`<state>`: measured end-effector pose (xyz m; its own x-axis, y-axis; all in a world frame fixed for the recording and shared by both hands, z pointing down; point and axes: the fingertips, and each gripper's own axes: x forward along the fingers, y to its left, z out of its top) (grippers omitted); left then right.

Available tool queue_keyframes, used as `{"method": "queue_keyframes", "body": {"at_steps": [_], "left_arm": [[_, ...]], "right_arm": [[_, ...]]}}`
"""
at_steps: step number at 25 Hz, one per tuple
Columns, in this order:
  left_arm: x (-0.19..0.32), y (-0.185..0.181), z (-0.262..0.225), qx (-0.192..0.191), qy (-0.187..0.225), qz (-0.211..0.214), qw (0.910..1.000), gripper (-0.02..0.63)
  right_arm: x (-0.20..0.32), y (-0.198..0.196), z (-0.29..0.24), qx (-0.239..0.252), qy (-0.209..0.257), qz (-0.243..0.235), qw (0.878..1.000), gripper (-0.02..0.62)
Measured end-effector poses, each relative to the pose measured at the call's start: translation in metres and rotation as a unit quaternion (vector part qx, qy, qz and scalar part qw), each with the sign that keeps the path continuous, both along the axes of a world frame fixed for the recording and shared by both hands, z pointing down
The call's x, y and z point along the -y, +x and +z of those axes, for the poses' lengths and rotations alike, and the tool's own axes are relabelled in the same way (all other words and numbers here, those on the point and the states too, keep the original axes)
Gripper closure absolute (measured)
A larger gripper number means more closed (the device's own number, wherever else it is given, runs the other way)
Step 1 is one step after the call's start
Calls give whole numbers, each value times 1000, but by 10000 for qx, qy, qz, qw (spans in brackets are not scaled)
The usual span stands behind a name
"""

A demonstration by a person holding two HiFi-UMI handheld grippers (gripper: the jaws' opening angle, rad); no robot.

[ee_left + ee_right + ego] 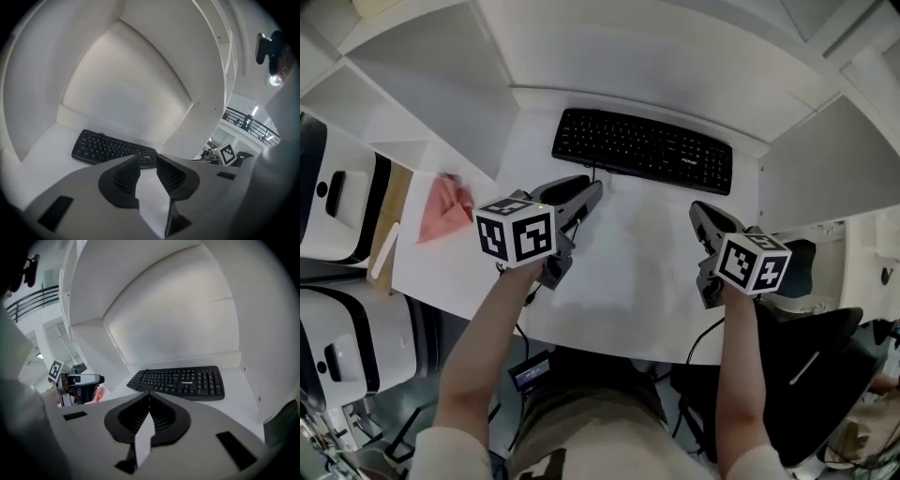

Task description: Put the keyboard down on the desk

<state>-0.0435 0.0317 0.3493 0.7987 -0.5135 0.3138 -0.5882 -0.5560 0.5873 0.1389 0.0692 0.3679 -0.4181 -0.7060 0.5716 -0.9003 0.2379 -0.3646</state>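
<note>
The black keyboard lies flat at the back of the white desk, up against the alcove's rear wall. Both grippers hover in front of it, apart from it. My left gripper points at the keyboard's left part; its jaws stand a little apart with nothing between them, and in the left gripper view the keyboard shows just beyond the left gripper. My right gripper sits below the keyboard's right end, tips together and empty. The right gripper view shows the keyboard ahead of the right gripper.
A pink cloth lies on the desk's left side. White alcove walls close in the desk at the left, back and right. A black chair stands at the lower right, white bins at the left. A cable leaves the keyboard's front.
</note>
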Motion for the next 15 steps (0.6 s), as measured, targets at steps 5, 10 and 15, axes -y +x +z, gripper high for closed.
{"method": "queue_keyframes", "body": {"at_steps": [5,10,15], "left_arm": [[-25,4,-25,47,256,217,9994,588],[-51,6,-30,233,341,363,9985,592],[-79,-9,-43,278,444,397,9978,592]], "right_arm": [[-15,-47,-18,363,120,-675,9970,571],[-34,-89,-31,431,184,-1386,9892,571],[-48,-124,-45,747,255,-1597,9840,571]]}}
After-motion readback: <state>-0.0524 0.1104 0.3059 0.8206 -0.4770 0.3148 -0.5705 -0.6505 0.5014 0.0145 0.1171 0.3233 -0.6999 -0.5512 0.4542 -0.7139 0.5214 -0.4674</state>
